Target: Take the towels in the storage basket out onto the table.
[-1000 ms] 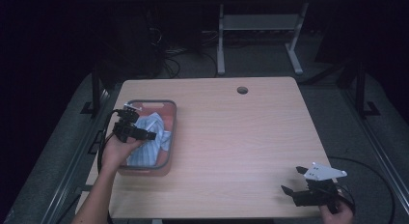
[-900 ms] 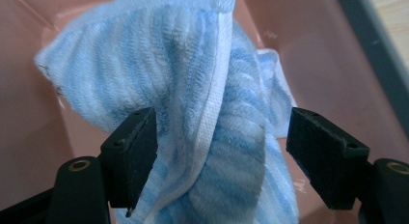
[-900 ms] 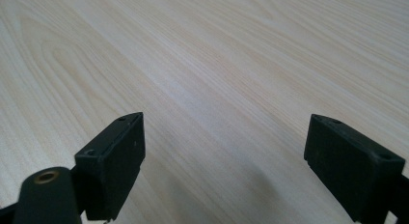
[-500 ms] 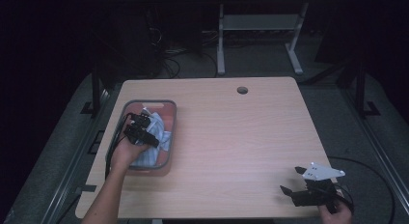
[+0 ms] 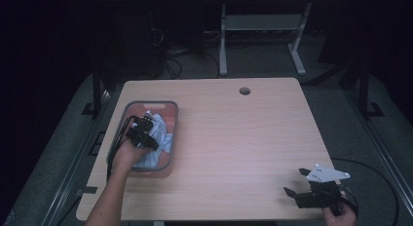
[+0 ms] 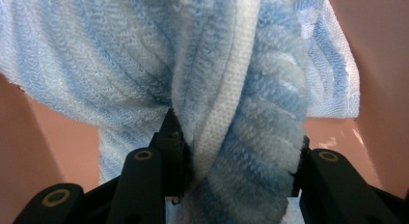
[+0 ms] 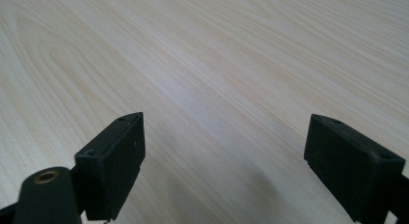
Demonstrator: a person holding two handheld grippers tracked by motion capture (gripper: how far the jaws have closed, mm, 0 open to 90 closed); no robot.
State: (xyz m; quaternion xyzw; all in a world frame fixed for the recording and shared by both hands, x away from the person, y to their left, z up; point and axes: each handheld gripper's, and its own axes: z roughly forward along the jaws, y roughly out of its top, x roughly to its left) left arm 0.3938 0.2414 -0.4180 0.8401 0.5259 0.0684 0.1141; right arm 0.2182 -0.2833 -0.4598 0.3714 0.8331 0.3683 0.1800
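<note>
A blue and white striped towel (image 5: 163, 138) lies bunched in a reddish basket with a grey rim (image 5: 176, 120) at the table's left side. My left gripper (image 5: 141, 131) reaches down into the basket. In the left gripper view a thick fold of the towel (image 6: 241, 89) fills the gap between the two jaws, so the left gripper (image 6: 241, 171) is shut on it. My right gripper (image 5: 294, 181) rests low over the table's near right corner. It stands open (image 7: 224, 151), with only bare wood between its fingers.
The light wooden table (image 5: 243, 138) has a round cable hole (image 5: 244, 91) near its far edge. The basket's pinkish inner walls (image 6: 381, 64) rise on both sides of the towel. Dark floor, cables and a desk frame (image 5: 263, 26) lie beyond the table.
My left gripper has moved forward and down into the basket, onto the towel. The right gripper has stayed where it was.
</note>
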